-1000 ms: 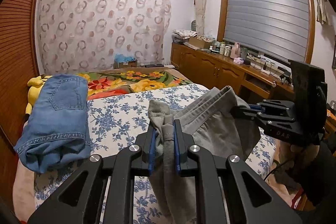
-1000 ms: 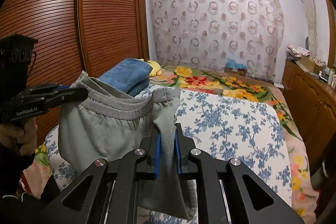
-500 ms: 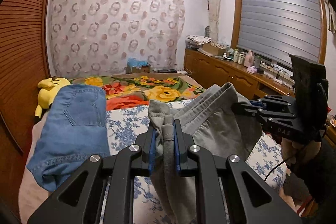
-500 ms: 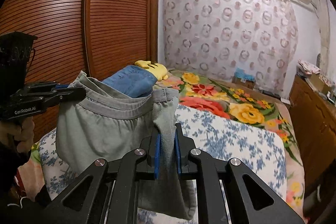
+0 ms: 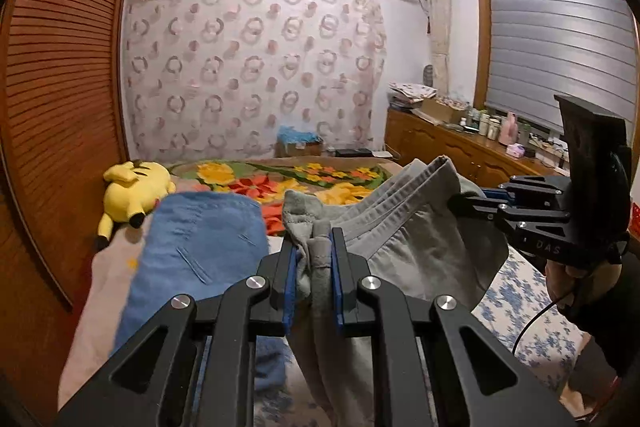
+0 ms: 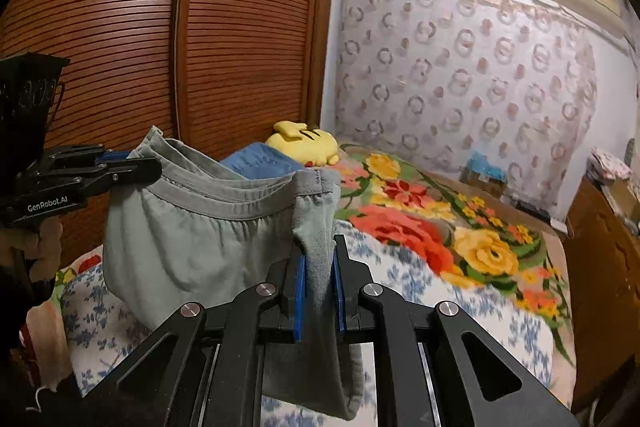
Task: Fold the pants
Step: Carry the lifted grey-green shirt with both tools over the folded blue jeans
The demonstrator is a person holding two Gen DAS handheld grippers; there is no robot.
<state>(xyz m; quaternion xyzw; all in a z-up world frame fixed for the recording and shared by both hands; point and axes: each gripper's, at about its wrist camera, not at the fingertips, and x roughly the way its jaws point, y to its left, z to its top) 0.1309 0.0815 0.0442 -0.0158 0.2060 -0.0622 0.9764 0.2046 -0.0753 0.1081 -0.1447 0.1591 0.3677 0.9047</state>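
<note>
Grey pants (image 5: 416,239) hang in the air above the bed, held by the waistband between both grippers. My left gripper (image 5: 314,247) is shut on one end of the waistband; the fabric bunches between its blue pads. My right gripper (image 6: 318,259) is shut on the other end, and the pants (image 6: 192,239) sag between. Each gripper shows in the other's view: the right one (image 5: 472,205) at right, the left one (image 6: 136,165) at left. The legs hang below, out of sight.
Folded blue jeans (image 5: 200,247) lie on the bed's left side, beside a yellow plush toy (image 5: 132,193). The bed (image 6: 460,291) has a blue-flowered sheet and a bright floral blanket. A wooden wardrobe (image 6: 160,47) stands at left, a cluttered wooden dresser (image 5: 460,143) at right.
Both grippers have risen with the grey pants. The views have tilted up, so the bed sits lower and more wall and ceiling show. Both grips are unchanged.
</note>
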